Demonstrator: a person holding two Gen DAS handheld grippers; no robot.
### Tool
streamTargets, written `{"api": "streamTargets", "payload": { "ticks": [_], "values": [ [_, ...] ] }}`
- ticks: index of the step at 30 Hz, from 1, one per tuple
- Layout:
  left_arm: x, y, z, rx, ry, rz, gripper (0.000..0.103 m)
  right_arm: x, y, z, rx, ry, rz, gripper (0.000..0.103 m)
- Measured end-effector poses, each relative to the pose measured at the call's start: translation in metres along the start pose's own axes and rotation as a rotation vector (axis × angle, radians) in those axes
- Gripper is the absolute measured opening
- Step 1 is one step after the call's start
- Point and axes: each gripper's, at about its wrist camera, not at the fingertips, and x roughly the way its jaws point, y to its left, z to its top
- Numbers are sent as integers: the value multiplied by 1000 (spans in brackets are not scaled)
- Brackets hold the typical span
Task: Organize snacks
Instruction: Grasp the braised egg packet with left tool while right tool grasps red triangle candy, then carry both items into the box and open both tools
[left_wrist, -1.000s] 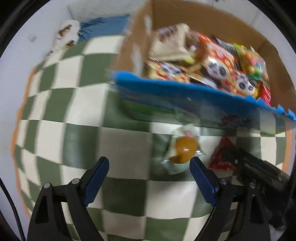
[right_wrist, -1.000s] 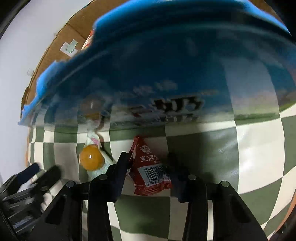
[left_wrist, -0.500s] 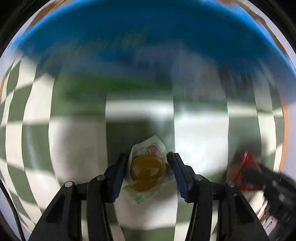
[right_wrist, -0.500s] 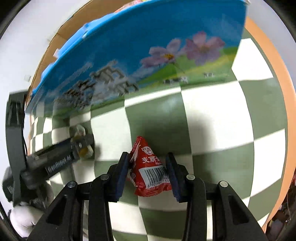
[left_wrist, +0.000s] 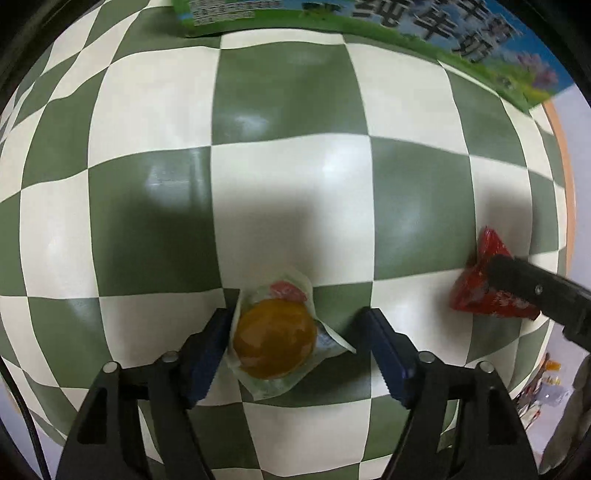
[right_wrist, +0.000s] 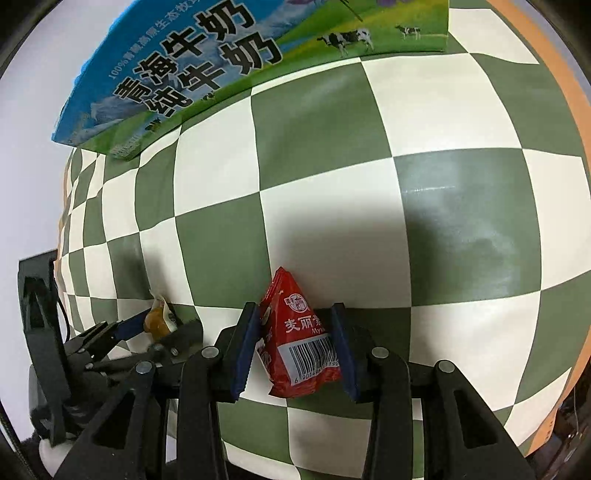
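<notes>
My left gripper (left_wrist: 299, 339) straddles a clear packet with a round orange cake (left_wrist: 275, 338) lying on the checkered cloth; the left finger touches the wrapper, the right finger stands a little off it. My right gripper (right_wrist: 295, 341) is shut on a red pyramid snack packet (right_wrist: 299, 343) with a barcode, low over the cloth. In the left wrist view the red packet (left_wrist: 480, 284) and a right finger show at the far right. In the right wrist view the left gripper (right_wrist: 155, 326) and the orange cake (right_wrist: 157, 319) show at the lower left.
A blue and green milk carton box (right_wrist: 207, 70) stands at the far side of the green and white checkered cloth (right_wrist: 369, 184); it also shows in the left wrist view (left_wrist: 406, 29). The orange table edge (right_wrist: 554, 74) runs along the right.
Both grippers dropped lower and closer to the cloth. The left gripper came around the orange cake, then its jaws widened a little. The right gripper stayed shut on the red packet.
</notes>
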Motion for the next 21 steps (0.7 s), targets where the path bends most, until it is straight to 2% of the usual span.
{"api": "streamTargets", "payload": {
  "ticks": [4, 7, 10, 11, 13, 15, 21],
  "values": [
    [-1, 1, 4, -9, -6, -7, 72, 6, 9, 0, -7, 19, 2, 52],
    [-3, 3, 0, -11, -23, 13, 62, 9, 12, -1, -13, 27, -2, 57],
    [-7, 9, -12, -18, -33, 16, 59, 15, 20, -4, -34, 20, -29, 57],
    [-8, 8, -13, -16, -36, 21, 59, 16, 21, -5, -41, 14, -37, 56],
    [-9, 7, -16, -13, -42, 30, 58, 18, 24, -7, -62, 2, -76, 46],
    [-9, 2, -10, -16, -44, 32, 57, 17, 24, -8, -70, -8, -80, 44],
    [-22, 1, -21, -32, -52, 16, 54, 6, 24, -12, -64, -33, -58, 38]
  ]
}}
